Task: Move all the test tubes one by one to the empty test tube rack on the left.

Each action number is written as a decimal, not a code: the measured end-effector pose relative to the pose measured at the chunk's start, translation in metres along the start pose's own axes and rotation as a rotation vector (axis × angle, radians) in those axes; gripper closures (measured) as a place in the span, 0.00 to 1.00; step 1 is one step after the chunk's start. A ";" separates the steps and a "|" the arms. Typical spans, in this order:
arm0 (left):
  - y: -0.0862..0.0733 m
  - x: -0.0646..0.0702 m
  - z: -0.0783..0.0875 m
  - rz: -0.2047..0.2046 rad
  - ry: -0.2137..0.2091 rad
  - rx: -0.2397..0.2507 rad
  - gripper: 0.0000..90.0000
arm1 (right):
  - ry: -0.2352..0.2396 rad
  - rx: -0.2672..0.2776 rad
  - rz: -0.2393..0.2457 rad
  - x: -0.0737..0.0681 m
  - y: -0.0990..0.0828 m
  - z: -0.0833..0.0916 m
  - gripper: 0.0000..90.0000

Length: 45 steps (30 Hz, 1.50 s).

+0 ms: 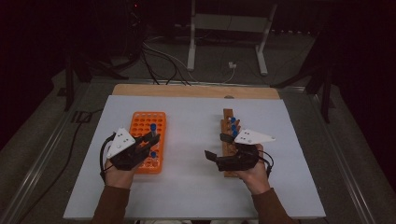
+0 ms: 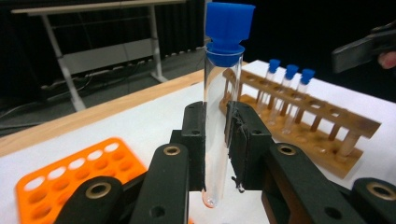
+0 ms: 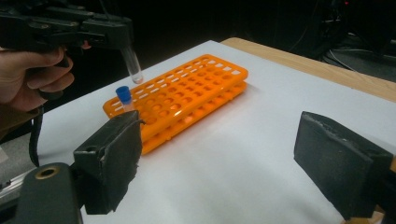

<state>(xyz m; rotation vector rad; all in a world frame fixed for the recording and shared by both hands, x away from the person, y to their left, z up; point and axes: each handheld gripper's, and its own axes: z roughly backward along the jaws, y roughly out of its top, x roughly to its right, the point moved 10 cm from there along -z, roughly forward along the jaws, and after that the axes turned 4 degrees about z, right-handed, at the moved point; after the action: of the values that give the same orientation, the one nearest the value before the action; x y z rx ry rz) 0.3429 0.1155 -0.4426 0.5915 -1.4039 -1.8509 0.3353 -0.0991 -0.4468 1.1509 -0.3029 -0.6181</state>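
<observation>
Left gripper view: left hand-held gripper [image 2: 215, 140] clamps a tube [image 2: 222, 116] above the orange rack [image 2: 70, 172]. Right hand-held gripper [image 3: 215, 163] gapes empty. Three tubes wait in the wooden rack [image 2: 327, 135].

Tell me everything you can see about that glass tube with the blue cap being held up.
The tube is a clear, empty-looking test tube with a rounded bottom and a chunky blue cap. It stands nearly upright, clamped around its lower half between the black pads of the left gripper. It hangs in the air above the orange rack, touching nothing else. In the high view it is too small to make out well.
</observation>
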 end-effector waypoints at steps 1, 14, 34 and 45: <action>-0.002 -0.002 0.001 0.004 0.005 -0.005 0.86 | -0.001 -0.001 -0.003 0.001 -0.001 0.001 0.17; -0.025 -0.018 0.007 0.036 0.031 -0.043 0.86 | -0.015 0.002 -0.012 0.007 -0.005 0.006 0.17; -0.062 -0.017 0.010 0.043 0.020 -0.108 0.86 | -0.044 0.014 -0.021 0.017 -0.007 0.018 0.17; -0.083 -0.016 0.003 0.042 0.003 -0.159 0.86 | -0.044 0.023 -0.021 0.017 -0.007 0.020 0.18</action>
<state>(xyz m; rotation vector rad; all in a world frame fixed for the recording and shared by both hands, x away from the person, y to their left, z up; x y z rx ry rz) 0.3276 0.1413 -0.5218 0.4812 -1.2437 -1.9062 0.3368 -0.1262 -0.4471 1.1653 -0.3364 -0.6607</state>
